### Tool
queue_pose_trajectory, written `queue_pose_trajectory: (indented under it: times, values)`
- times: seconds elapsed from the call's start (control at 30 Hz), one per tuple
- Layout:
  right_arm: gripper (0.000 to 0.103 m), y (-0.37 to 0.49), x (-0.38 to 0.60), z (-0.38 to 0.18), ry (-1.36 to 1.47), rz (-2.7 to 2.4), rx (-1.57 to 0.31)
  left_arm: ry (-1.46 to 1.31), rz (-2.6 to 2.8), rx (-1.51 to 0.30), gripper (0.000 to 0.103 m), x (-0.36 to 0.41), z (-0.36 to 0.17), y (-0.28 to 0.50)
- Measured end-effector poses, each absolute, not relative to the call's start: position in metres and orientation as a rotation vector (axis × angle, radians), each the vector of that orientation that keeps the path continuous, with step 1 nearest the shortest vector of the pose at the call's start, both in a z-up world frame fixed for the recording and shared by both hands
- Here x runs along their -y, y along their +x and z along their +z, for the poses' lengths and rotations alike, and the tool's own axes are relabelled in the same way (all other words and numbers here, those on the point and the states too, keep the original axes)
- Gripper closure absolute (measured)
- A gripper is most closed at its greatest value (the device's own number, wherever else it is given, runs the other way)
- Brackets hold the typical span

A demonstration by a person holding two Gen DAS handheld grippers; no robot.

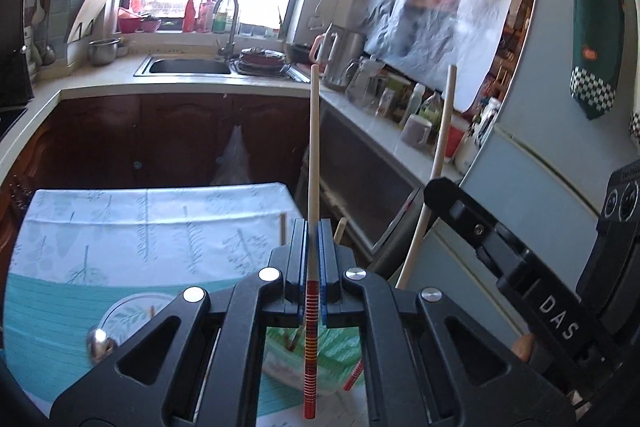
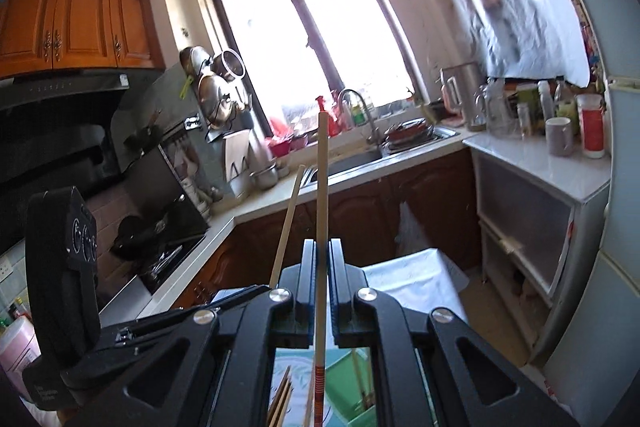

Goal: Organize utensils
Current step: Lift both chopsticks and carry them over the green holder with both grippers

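Pinching one pale wooden chopstick with red banded end (image 1: 313, 163) each, left hand-held gripper (image 1: 313, 255) and right hand-held gripper (image 2: 322, 267), both clamped near one end, risk long shafts pivoting and slipping out

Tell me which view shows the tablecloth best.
The left wrist view: the tablecloth spreads wide, leaf print clear, before the left tongs. The right wrist view gives only a pale corner behind the right tongs.

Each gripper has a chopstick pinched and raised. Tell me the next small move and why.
Probably lower both toward the green container below. The left gripper and right gripper each clamp one chopstick pointing up and away, over the table, so neither is stowed yet.
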State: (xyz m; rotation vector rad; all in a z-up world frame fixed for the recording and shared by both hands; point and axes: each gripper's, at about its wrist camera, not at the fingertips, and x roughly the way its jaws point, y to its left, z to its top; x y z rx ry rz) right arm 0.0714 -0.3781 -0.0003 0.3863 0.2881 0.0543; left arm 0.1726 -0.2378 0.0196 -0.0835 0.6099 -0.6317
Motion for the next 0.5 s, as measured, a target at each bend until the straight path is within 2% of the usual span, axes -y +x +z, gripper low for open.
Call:
queue_pose_trajectory:
  times: [0.23,0.5]
  values:
    - [0.098,0.078,0.39,0.0,0.358,-0.017,-0.231,-0.156,-0.664,-0.57,0.101,0.248,0.024,0.192]
    - [0.098,0.094,0.374,-0.023,0.296,-0.026,-0.225,-0.172,-0.605,-0.576,0.101,0.24,-0.021,0.218]
